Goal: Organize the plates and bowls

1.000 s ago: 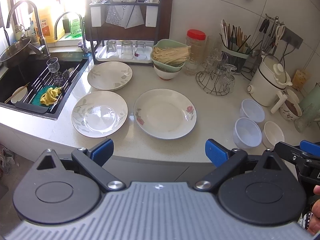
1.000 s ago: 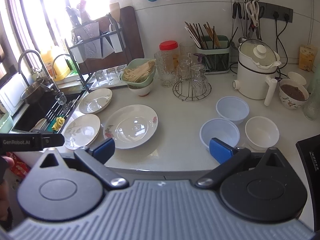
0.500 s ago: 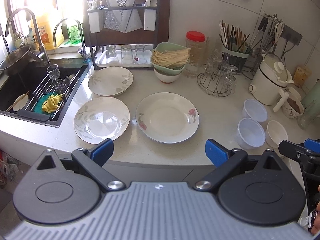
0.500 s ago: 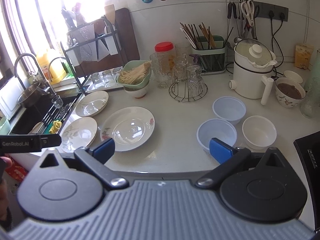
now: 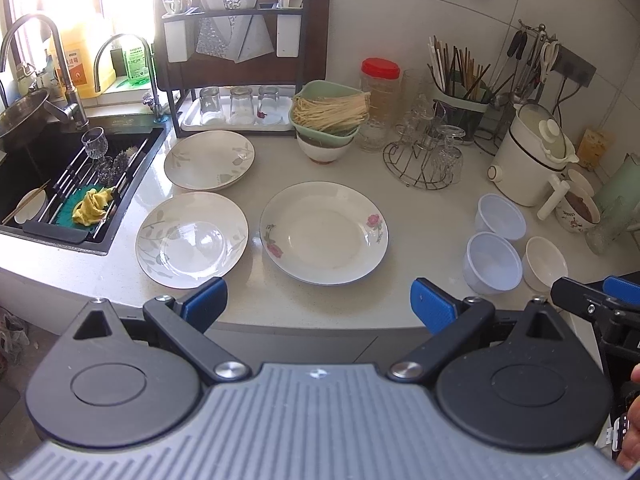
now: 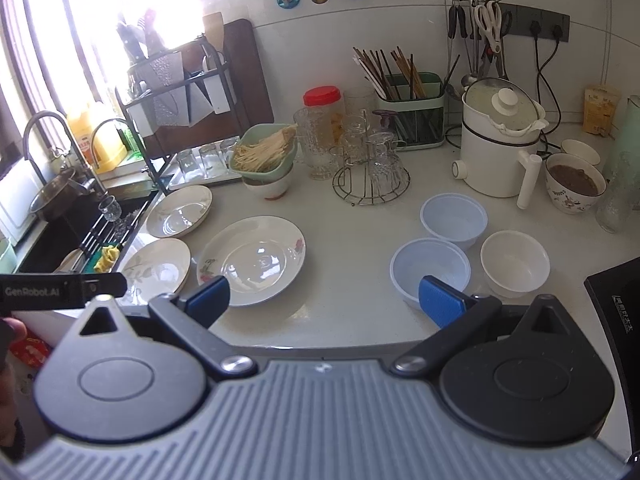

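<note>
Left hand-held gripper (image 5: 318, 304): blue pads spread wide, nothing between them, held at the near edge of the table (image 5: 420, 216). Right hand-held gripper (image 6: 324, 298): likewise wide apart and empty, also at the near edge, further right.

Three plates lie flat on the table, none stacked. Rose-pattern plate (image 5: 324, 232) sits centre, near side. Leaf-pattern plate (image 5: 192, 238) is just left of it, close but not touching. A second leaf-pattern plate (image 5: 209, 159) lies farther back, next to the sink (image 5: 60, 168).

Three bowls are grouped to the right, well apart from the plates. Two translucent plastic bowls: the near one (image 5: 493, 262), the far one (image 5: 500, 216), rims close together. A white bowl (image 5: 546, 258) stands just right of the near plastic bowl. All three upright and empty.

Far side: green basket of noodles (image 5: 330, 110) perched on a white footed bowl (image 5: 324, 150); wire rack of inverted glasses (image 5: 426, 160); white electric pot (image 5: 528, 160) at far right; dish rack (image 5: 236, 52) with upturned tumblers beneath it.

A yellow cloth (image 5: 92, 206) rests on the sink's drain rack.
</note>
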`<state>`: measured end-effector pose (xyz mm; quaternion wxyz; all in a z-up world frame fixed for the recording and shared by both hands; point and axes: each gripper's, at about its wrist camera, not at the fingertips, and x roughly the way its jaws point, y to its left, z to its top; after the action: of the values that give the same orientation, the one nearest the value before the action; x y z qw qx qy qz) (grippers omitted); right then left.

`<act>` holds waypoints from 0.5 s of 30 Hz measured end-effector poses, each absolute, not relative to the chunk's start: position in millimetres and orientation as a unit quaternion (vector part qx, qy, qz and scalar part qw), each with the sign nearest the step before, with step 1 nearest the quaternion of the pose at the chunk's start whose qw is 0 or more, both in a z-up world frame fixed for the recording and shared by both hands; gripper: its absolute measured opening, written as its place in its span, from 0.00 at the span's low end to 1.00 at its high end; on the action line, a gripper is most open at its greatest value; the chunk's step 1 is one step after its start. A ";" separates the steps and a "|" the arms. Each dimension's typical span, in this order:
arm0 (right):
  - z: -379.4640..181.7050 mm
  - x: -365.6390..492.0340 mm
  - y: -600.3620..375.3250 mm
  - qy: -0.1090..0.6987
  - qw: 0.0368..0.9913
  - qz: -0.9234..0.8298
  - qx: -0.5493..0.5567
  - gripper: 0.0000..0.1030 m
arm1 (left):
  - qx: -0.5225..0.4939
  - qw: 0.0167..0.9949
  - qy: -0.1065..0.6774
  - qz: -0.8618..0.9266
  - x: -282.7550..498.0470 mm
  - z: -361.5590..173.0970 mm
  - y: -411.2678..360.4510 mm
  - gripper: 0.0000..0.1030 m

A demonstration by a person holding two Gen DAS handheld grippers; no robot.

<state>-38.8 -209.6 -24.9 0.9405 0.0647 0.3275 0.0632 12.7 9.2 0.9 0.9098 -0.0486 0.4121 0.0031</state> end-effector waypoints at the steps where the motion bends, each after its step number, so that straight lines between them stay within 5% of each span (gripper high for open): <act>1: -24.9 -38.8 -210.1 0.327 0.941 0.062 0.065 0.99 | -0.049 0.910 0.412 0.003 12.4 0.8 8.9 0.97; 15: -28.2 -38.2 -215.5 0.328 0.940 0.052 0.076 1.00 | -0.045 0.909 0.415 -0.006 15.1 0.2 5.6 0.97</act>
<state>-38.2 -215.5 -28.2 0.9403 0.0756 0.3278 0.0519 15.1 5.6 0.2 0.9088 -0.0451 0.4147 -0.0061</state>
